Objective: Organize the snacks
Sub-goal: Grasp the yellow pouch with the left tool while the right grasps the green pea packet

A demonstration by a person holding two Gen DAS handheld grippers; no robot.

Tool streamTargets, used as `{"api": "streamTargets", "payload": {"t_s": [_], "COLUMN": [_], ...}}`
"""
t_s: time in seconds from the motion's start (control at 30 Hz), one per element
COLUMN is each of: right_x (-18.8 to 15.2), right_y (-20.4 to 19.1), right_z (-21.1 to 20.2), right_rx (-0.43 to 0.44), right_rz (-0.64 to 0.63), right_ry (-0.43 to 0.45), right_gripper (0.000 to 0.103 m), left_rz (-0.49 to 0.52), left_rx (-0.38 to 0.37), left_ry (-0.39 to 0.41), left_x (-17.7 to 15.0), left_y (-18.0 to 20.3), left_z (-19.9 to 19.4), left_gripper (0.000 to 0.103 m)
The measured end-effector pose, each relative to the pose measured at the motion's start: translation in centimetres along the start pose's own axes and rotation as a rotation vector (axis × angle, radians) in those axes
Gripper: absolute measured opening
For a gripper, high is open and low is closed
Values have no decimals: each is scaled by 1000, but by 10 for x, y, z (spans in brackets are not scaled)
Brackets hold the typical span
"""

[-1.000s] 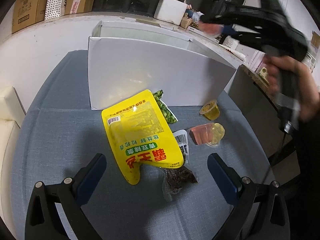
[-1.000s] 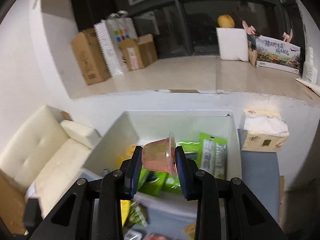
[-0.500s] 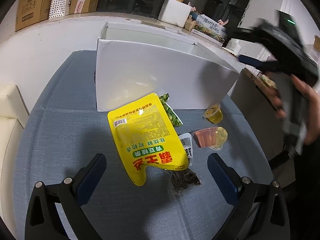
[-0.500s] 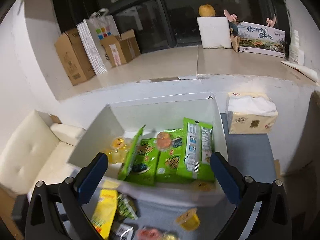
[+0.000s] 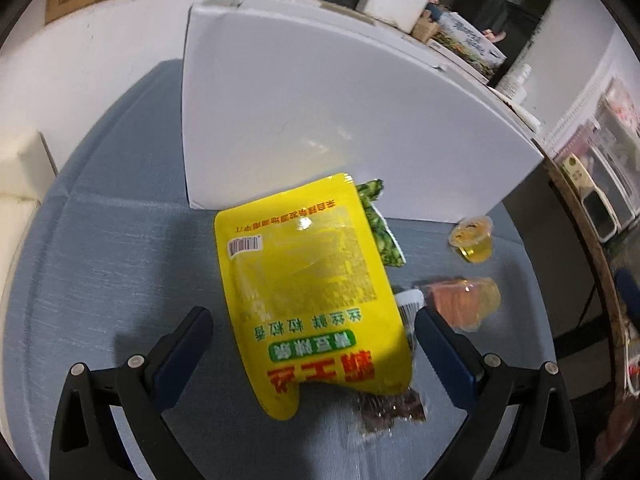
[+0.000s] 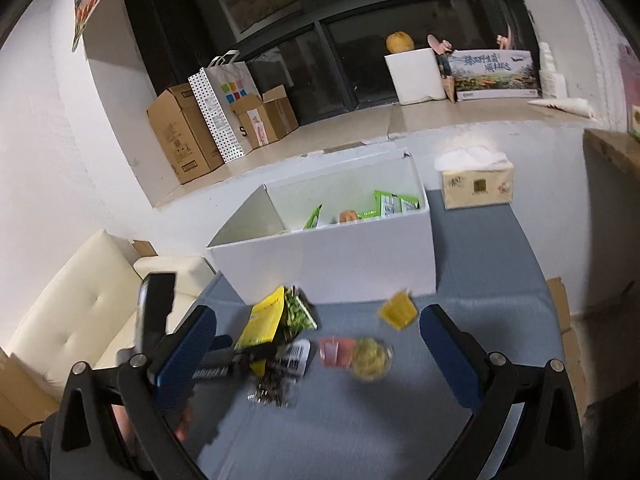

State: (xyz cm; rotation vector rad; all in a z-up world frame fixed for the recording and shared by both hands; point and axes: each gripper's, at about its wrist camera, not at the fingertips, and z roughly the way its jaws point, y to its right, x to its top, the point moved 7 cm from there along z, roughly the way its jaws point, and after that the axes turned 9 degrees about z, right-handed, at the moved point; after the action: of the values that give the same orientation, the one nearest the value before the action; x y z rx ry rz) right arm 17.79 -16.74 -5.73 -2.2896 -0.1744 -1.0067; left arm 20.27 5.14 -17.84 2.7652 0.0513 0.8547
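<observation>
Both grippers' jaws stand released, gripping nothing. The left gripper (image 5: 312,344) hangs over the yellow bag (image 5: 308,280), which lies between its jaws on the desk (image 5: 100,248). Ahead of the right gripper (image 6: 316,344) lie jelly cups (image 6: 370,358); beyond stands the box (image 6: 332,264).

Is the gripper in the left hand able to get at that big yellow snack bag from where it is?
Probably yes. The left gripper is open, and the yellow snack bag lies flat on the blue table with its lower end between the two fingers. Nothing covers the bag.
</observation>
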Motion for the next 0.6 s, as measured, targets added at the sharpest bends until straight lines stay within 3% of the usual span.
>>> {"api": "streamTargets", "payload": {"t_s": [0.1, 0.13, 0.23, 0.27, 0.47, 0.6], "right_x": [-5, -6, -9, -10, -18, -25], "right_y": [7, 8, 8, 7, 2, -7], "right_z": [1, 1, 0, 0, 7, 22], "right_rx": [-15, -12, -11, -11, -13, -7], "right_rz": [16, 23, 26, 25, 7, -38], "right_ry": [-12, -15, -12, -14, -37, -82], "right_gripper": [103, 103, 103, 103, 103, 103], "left_rz": [15, 24, 50, 50, 54, 50], "left_rx": [14, 12, -2, -13, -38, -52], "left_ry": [7, 5, 8, 13, 67, 117], "left_x": [1, 1, 0, -1, -10, -18], "left_y": [2, 4, 7, 7, 6, 2], "left_z": [0, 1, -1, -2, -22, -55], "left_gripper": [96, 85, 76, 64, 61, 61]}}
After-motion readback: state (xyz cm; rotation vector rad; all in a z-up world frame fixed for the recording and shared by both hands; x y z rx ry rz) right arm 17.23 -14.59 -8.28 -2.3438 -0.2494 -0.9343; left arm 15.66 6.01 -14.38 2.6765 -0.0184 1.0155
